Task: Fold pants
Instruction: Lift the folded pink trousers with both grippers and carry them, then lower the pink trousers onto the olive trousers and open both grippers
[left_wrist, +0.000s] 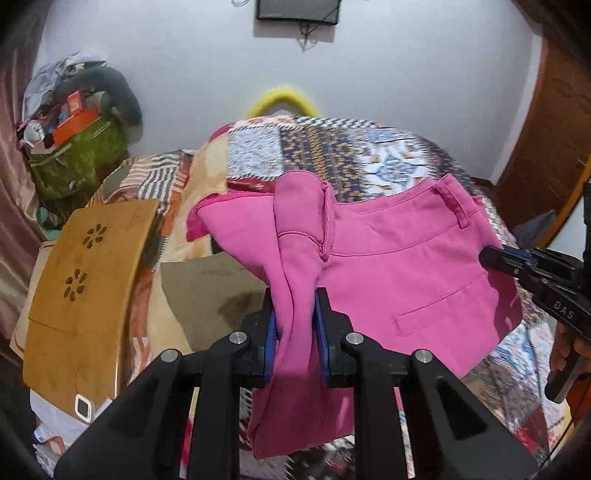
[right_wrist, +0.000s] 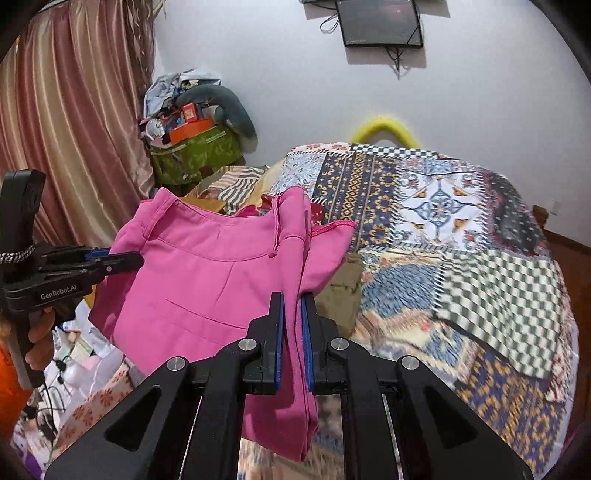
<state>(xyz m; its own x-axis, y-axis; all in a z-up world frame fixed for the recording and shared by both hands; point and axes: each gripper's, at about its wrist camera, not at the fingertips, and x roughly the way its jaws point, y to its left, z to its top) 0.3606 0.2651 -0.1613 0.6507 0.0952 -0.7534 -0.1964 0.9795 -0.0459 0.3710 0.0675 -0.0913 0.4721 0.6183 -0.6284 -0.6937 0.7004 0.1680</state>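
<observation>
Right now both grippers hold the pink pants (left_wrist: 399, 266) up off the bed (right_wrist: 461, 236), stretched between them. Left gripper (left_wrist: 296, 325) — jaws closed down on a bunched fold of fabric, blue pads pressing it from both sides, cloth running up and away from the jaws and hanging below them. Right gripper (right_wrist: 293, 325) — same state, jaws pinched on a vertical fold of the pants, the rest of the garment spreading to its left. In the left view the right gripper sits at the far right edge of the cloth, near the waistband; whether it bites there can't be told from that view.

Key relation: the long axis of the pants runs left-right between the two jaws, waistband on the far side, back pocket facing the left camera. Bed lies below and ahead, nearer the right gripper. Likely next: lower the cloth flat onto the bed, keeping tension even so it doesn't bunch.
</observation>
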